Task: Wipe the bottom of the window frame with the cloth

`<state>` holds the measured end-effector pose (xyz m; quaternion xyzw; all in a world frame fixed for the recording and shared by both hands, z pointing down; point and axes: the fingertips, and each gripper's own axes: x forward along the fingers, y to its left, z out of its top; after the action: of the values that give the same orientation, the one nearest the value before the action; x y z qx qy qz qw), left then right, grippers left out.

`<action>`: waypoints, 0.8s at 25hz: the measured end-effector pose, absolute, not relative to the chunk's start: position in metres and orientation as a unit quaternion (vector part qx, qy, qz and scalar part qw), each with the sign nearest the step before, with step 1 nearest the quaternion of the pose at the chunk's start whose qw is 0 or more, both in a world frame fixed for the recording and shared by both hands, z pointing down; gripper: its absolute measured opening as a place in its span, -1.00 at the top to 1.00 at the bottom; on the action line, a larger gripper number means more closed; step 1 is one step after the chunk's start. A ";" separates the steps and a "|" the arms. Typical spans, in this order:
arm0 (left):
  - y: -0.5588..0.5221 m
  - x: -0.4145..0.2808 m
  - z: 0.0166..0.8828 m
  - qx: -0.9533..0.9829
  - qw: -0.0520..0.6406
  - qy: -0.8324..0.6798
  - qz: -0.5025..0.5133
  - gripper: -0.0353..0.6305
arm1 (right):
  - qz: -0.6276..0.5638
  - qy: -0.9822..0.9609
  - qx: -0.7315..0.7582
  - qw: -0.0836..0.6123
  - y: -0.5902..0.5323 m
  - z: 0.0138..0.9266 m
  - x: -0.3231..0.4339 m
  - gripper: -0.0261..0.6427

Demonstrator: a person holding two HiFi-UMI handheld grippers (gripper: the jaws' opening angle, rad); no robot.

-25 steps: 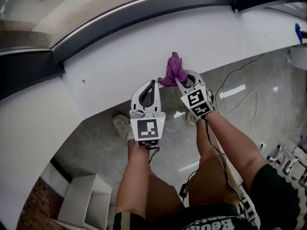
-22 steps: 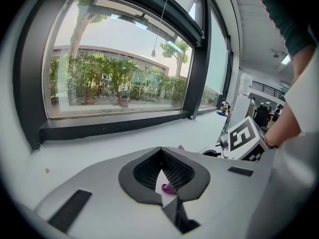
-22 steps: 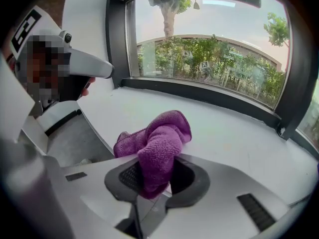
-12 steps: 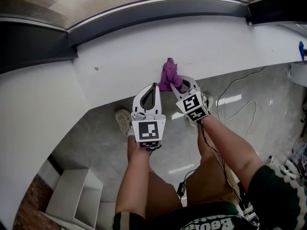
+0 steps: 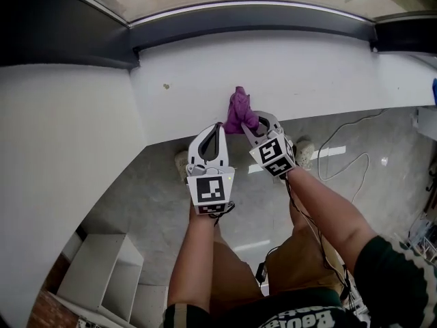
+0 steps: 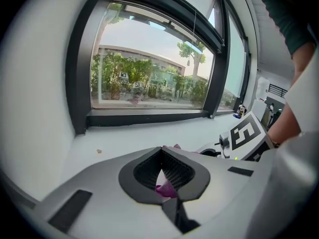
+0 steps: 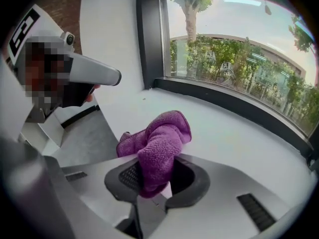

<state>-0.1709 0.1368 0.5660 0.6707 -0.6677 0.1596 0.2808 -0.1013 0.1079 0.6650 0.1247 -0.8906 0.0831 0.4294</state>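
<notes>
White sill (image 5: 307, 67) under window frame (image 5: 259, 22), right tongs (image 5: 249, 119) clamping purple cloth (image 5: 239, 106), now nearer the speck (image 5: 165, 85), left tongs (image 5: 220, 124) closed, empty.

Your cloth (image 7: 159, 138) is nubby purple terry; the sill (image 5: 328, 74) looks smooth matt white (the window frame (image 5: 273, 26) dark, matt).

In the head view I get only the upper bunch of the cloth (image 5: 239, 106). Its lower end is buried between the jaws of the right gripper (image 5: 252, 121). I can't tell whether it touches the sill (image 5: 328, 67). In the left gripper view, just a purple sliver of it shows behind the closed jaws of the left gripper (image 6: 162, 151). A speck (image 5: 165, 85) at ten o'clock of the cloth is too small to name. The picture's edge cuts a blue thing (image 5: 434, 91) at three o'clock and a white shelf (image 5: 102, 279) at seven o'clock.
</notes>
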 end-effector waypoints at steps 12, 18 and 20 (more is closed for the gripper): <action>0.183 -0.237 0.551 0.633 0.282 -0.705 0.151 0.88 | 0.062 -0.897 0.085 0.430 0.148 0.663 -0.172 0.62; 0.205 -0.265 0.552 0.611 0.282 -0.725 0.144 0.88 | 0.052 -0.903 0.066 0.421 0.167 0.664 -0.205 0.62; 0.211 -0.273 0.553 0.606 0.282 -0.730 0.145 0.88 | 0.051 -0.904 0.061 0.420 0.172 0.664 -0.216 0.62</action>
<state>-0.2730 0.2110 0.5525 0.6060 -0.7296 0.1448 0.2819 -0.2156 0.1723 0.6643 0.0613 -0.9041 0.0513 0.4198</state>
